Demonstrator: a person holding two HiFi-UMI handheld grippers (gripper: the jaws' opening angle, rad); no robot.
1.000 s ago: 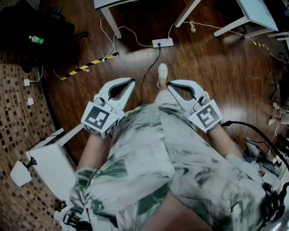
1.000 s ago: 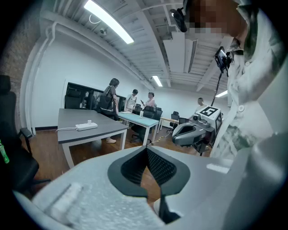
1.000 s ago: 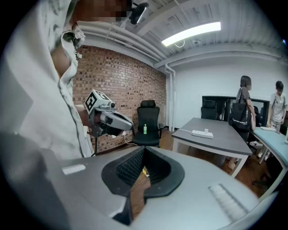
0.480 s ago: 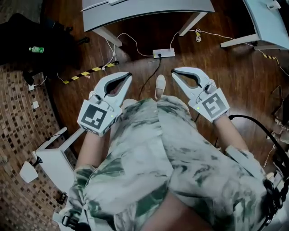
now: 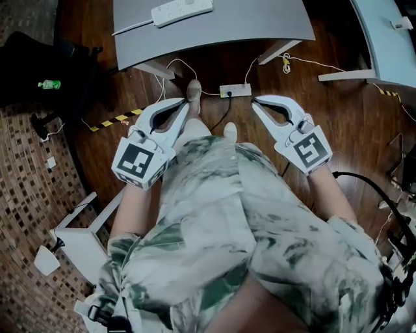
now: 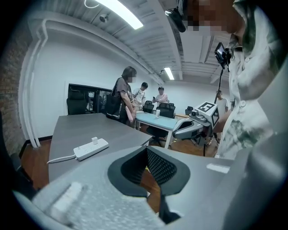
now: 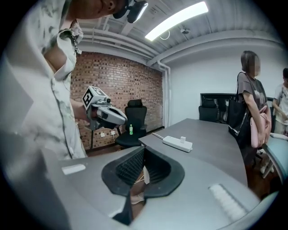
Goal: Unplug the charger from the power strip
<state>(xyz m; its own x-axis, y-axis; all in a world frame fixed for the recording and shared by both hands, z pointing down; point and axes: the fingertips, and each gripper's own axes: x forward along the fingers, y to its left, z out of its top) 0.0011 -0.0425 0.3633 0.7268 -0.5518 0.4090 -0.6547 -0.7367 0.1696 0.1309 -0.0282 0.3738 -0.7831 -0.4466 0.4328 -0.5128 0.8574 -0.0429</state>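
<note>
Forward and slightly downward, the left gripper (image 5: 186, 103) and right gripper (image 5: 255, 101) are held side by side, each with its jaws together on nothing. Far beyond them the power strip (image 5: 182, 11) lies on the grey table (image 5: 260, 23). Only the gripper views show the white charger (image 6: 95, 140) standing in it.

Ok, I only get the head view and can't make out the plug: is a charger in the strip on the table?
Observer: Yes. The left gripper view shows a small white charger standing upright in the power strip, near the end away from its cord.
Operator: Anyone near the table?
Observer: A person with a dark shoulder bag stands at its far edge, away from the strip.
</note>
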